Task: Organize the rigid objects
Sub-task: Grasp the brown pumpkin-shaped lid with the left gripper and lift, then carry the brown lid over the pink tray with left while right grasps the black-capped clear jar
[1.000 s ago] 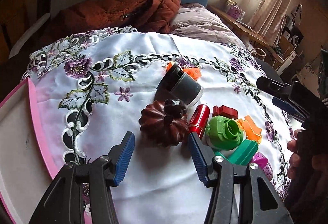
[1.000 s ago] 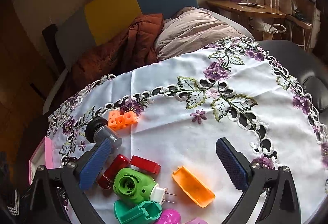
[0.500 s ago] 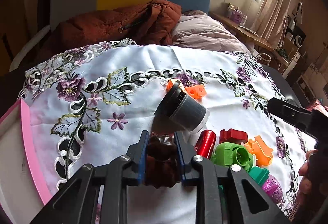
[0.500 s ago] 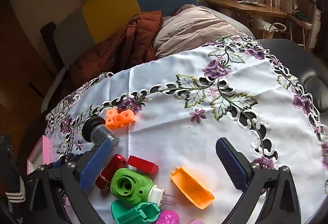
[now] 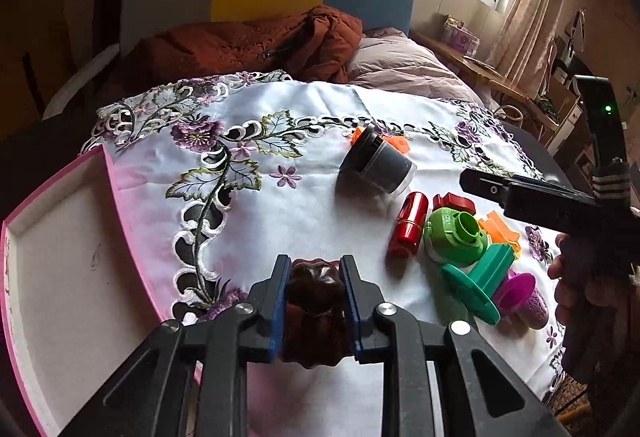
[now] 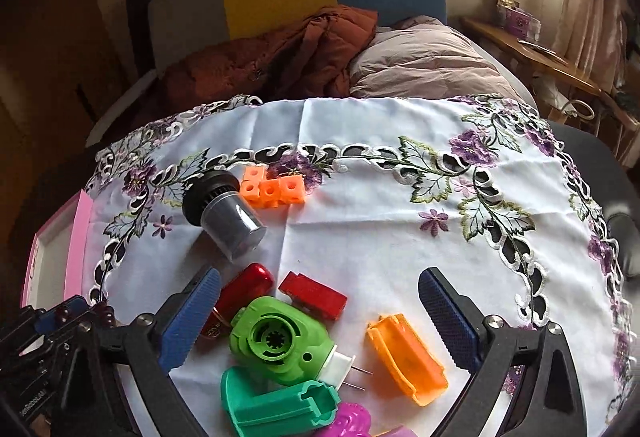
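A round table covered by a white tablecloth embroidered with purple flowers and green leaves fills both wrist views. The left gripper is pinching a dark brown ridged object, shaped a little like a small pumpkin, between its two blue pads; the object appears to be raised off the cloth, though the view from behind the fingers makes this hard to confirm. To its left, at the table's edge, lies a shallow pink tray with a white inside. The right gripper hangs with its fingers spread wide above a cluster of small items, gripping nothing. Below it lie a green round plug-like device with two metal prongs, a red block, a shiny red cylinder, an orange open casing, a teal plastic piece and a purple piece at the bottom edge. Farther back, a dark grey jar with a black lid lies on its side, just beside a row of orange cubes. Behind the table is a sofa with a rust-coloured jacket heaped on it.
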`<state>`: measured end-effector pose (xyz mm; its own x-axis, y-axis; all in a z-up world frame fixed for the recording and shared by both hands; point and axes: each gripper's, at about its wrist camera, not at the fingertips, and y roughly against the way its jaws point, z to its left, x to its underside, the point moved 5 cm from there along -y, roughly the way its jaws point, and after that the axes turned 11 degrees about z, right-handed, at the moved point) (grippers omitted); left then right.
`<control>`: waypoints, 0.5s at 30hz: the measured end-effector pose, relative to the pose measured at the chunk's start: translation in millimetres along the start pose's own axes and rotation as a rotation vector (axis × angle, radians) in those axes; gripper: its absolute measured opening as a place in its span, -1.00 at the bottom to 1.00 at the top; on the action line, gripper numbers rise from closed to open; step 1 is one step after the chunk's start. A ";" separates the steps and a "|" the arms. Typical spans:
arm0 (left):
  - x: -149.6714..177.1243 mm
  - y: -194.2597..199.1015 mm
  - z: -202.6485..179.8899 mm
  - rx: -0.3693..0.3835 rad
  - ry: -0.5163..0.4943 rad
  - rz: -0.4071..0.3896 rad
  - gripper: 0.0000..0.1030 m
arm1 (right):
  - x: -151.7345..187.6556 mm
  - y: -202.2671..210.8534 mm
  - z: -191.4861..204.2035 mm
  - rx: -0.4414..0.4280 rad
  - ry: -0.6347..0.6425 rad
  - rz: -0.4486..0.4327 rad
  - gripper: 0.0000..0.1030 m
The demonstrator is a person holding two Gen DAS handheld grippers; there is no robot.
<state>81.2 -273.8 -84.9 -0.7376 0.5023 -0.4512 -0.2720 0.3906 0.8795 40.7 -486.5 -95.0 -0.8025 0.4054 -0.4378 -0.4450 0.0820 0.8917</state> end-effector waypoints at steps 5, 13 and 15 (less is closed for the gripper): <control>10.0 17.9 8.4 0.015 0.027 -0.021 -0.54 | 3.4 -5.0 12.1 0.033 0.060 0.009 0.90; 22.8 43.6 31.4 0.006 0.088 -0.049 -0.54 | 1.5 -5.2 27.0 0.077 0.119 -0.015 0.90; 26.5 50.0 39.3 -0.003 0.103 -0.057 -0.54 | -0.7 -3.3 32.3 0.102 0.136 -0.035 0.89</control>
<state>72.4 -210.6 -58.8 -0.7807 0.3974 -0.4822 -0.3165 0.4139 0.8535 55.5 -457.6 -93.9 -0.8368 0.2743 -0.4738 -0.4364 0.1884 0.8798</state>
